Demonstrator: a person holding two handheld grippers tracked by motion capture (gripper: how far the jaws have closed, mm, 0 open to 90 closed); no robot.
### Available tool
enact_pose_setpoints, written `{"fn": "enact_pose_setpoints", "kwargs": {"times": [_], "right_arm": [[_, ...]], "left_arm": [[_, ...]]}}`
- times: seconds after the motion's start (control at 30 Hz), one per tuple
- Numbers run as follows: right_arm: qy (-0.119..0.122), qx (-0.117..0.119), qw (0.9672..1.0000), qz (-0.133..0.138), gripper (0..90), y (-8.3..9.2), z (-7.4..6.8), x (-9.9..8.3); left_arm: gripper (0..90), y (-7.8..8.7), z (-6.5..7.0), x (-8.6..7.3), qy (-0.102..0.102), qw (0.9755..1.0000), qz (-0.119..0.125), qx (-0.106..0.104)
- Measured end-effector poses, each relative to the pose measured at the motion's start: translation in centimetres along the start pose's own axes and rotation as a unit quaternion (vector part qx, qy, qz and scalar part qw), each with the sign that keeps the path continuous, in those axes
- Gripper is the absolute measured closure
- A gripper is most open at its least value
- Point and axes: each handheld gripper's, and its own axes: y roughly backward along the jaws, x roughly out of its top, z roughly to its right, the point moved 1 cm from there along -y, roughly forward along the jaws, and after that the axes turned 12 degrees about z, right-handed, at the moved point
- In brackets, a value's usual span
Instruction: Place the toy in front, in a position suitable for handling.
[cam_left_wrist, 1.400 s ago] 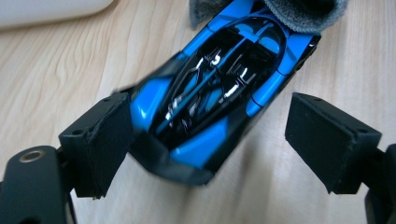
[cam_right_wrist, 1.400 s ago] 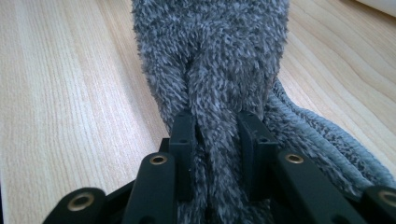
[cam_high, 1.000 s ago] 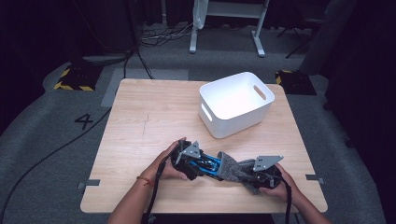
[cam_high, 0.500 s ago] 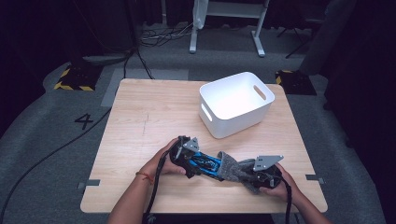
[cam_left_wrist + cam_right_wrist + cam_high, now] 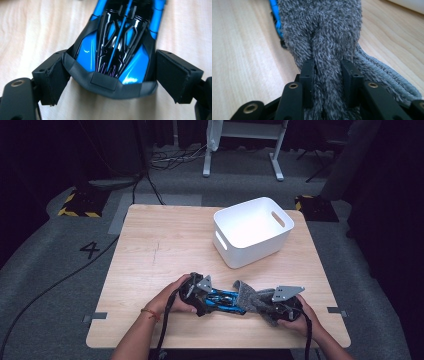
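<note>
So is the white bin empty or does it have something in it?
Empty as far as shown: the white bin stands upright on the table, and its visible interior is bare; the near inner wall is hidden.

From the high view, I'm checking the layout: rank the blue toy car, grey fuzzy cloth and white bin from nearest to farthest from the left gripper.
1. Blue toy car: between the jaws of the left gripper.
2. Grey fuzzy cloth: just past the car, toward the right gripper.
3. White bin: far side of the table, right.
</note>
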Motion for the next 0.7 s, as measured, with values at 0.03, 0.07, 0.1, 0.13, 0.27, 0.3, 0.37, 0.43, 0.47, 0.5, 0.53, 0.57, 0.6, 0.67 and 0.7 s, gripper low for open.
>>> {"fn": "enact_pose_setpoints", "kwargs": {"times": [0.03, 0.07, 0.1, 0.13, 0.27, 0.3, 0.37, 0.43, 0.47, 0.5, 0.53, 0.57, 0.6, 0.67, 0.7], "right_arm": [[0.000, -0.005, 1.0000, 0.002, 67.0, -0.1, 0.1, 0.1], [0.000, -0.005, 1.0000, 0.002, 67.0, -0.1, 0.1, 0.1], [-0.001, -0.012, 0.9999, 0.002, 67.7, -0.2, 0.1, 0.1], [0.000, -0.014, 0.9999, 0.003, 68.1, -0.1, 0.1, 0.1], [-0.002, -0.024, 0.9997, 0.003, 69.0, 0.0, 0.5, 0.0], [-0.007, -0.024, 0.9997, 0.004, 69.1, 0.0, 0.7, 0.0], [-0.009, -0.029, 0.9995, 0.003, 69.3, 0.1, 0.9, 0.0], [-0.017, -0.026, 0.9995, 0.006, 69.9, 0.0, 1.1, -0.1], [-0.018, -0.024, 0.9995, 0.006, 70.2, 0.0, 1.1, -0.1], [-0.019, -0.023, 0.9995, 0.007, 70.4, -0.1, 1.1, -0.1], [-0.023, -0.022, 0.9995, 0.009, 70.6, -0.1, 1.1, -0.1], [-0.028, -0.020, 0.9993, 0.011, 71.1, -0.1, 1.2, -0.1], [-0.032, -0.016, 0.9993, 0.014, 71.3, -0.1, 1.2, -0.2], [-0.031, -0.016, 0.9993, 0.014, 71.3, -0.2, 1.2, -0.2], [-0.029, -0.018, 0.9993, 0.014, 71.3, -0.1, 1.2, -0.2]], "left_arm": [[16.3, 0.3, 0.6, -0.3, 0.000, 1.0000, -0.002, 0.001], [16.5, 0.3, 0.6, -0.3, 0.000, 1.0000, -0.002, 0.001], [16.6, 0.6, 1.0, -0.4, 0.005, 1.0000, -0.004, 0.003], [17.9, 0.7, 1.1, -0.4, 0.010, 0.9999, 0.002, 0.005], [21.4, 1.0, 1.2, 0.0, 0.029, 0.9993, 0.024, 0.006], [21.2, 1.0, 1.2, 0.4, 0.027, 0.9992, 0.028, 0.010], [20.4, 0.9, 1.3, 1.3, 0.024, 0.9991, 0.031, 0.017], [20.3, 0.6, 1.5, 2.4, 0.015, 0.9994, 0.026, 0.016], [20.3, 0.4, 1.5, 3.0, 0.012, 0.9996, 0.021, 0.014], [20.3, 0.0, 1.6, 3.5, 0.015, 0.9997, 0.017, 0.010], [20.3, -0.4, 1.7, 4.0, 0.010, 0.9999, 0.011, 0.006], [20.3, -0.9, 1.9, 4.4, 0.003, 1.0000, 0.002, 0.003], [20.6, -1.5, 2.0, 4.6, -0.002, 0.9999, -0.011, 0.001], [20.7, -2.3, 2.2, 4.9, -0.009, 0.9997, -0.023, 0.009], [21.2, -2.4, 2.1, 4.8, -0.005, 0.9996, -0.025, 0.009]]}}
